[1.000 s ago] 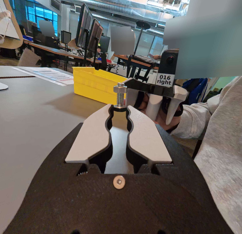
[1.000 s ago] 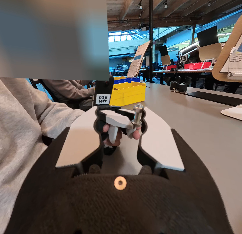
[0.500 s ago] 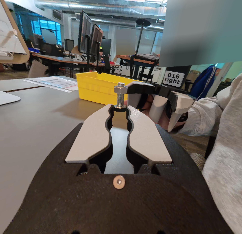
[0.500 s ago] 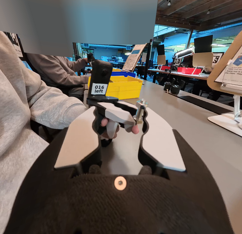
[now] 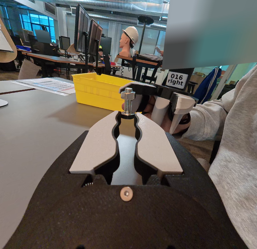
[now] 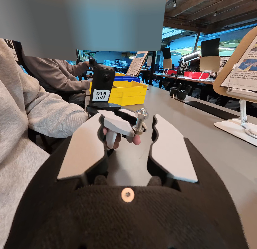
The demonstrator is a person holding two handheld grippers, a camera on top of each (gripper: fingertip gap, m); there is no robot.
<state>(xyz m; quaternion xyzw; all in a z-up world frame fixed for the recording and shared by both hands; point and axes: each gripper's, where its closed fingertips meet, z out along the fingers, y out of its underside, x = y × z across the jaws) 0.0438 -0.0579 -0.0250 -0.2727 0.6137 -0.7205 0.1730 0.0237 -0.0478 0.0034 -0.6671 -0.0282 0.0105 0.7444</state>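
Left gripper (image 5: 127,115) clamps the bolt (image 5: 128,105) head, steadying it upright; right gripper (image 6: 127,121), jaws parted, flanks its nut (image 6: 141,114).

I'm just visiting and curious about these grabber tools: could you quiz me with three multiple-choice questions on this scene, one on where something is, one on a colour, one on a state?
1. Where is the bolt?
A. In the bin
B. Clamped by its head in the left gripper
C. Lying on the table

2. What colour is the bin behind the bolt?
A. Yellow
B. Green
C. White

3. How does the right gripper stand?
A. Shut on the nut
B. Shut on nothing
C. Open

Answers:
1 B, its fingertips pinch the bolt's head, with the shank standing up.
2 A, plainly yellow in both views.
3 C, a wide gap between its fingers in the right wrist view.
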